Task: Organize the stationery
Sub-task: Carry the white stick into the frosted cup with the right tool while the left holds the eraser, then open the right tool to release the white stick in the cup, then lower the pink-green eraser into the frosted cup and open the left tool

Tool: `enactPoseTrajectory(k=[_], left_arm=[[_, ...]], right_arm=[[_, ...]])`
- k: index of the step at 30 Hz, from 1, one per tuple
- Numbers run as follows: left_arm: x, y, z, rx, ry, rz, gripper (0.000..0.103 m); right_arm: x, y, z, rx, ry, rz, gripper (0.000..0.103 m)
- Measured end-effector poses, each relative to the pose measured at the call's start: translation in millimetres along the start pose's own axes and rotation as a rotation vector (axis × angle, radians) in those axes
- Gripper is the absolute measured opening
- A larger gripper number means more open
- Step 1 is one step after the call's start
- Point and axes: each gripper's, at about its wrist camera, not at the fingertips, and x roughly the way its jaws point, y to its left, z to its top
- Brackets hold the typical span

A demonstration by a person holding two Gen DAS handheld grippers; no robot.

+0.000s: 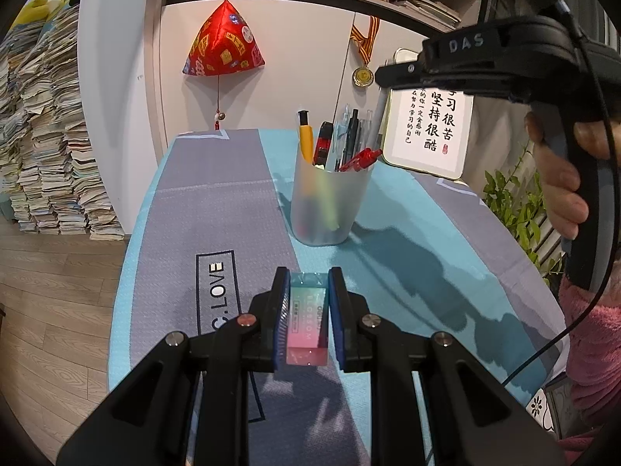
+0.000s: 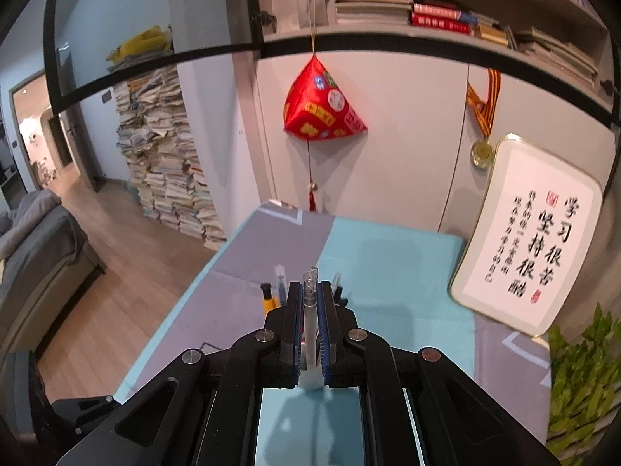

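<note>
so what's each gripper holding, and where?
Left gripper: pink-and-teal rectangular eraser, clamped on its long sides. Right gripper: clear white pen, clamped along its barrel.

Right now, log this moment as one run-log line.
left gripper: shut on eraser | right gripper: shut on clear pen, above pen cup | cup: upright on mat

A red pyramid-shaped fabric ornament (image 1: 223, 44) with a tassel hangs against a white wall. Beside it hangs a gold medal (image 1: 362, 75) on a striped ribbon. A framed calligraphy board (image 2: 531, 233) leans on the wall. Books fill a shelf (image 2: 427, 15) above. A tall stack of papers (image 1: 50, 143) stands on the wooden floor, and green plant leaves (image 2: 582, 380) show at the right.
</note>
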Motion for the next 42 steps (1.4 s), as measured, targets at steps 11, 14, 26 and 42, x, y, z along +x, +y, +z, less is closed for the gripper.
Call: enactPoseTrajectory(k=[11,14,26,42], left_arm=[[2,-1,0,0.000,0.003,-0.001,0.018],[3,-2,0,0.002,0.002,-0.002,0.018],[2,-8,4,0.021,-0.005,0.005,0.018],[6,-27,63,0.081,-0.102,0.038,0.018]], right_arm=[[16,-4,-12,0.020,0.056,0.006,0.008],[20,-5,-17,0.025,0.071,0.012,0.008],[-7,-24,-39,0.092,0.056,0.069,0.009],[-3,-54,-104,0.166,0.144,0.033,0.011]])
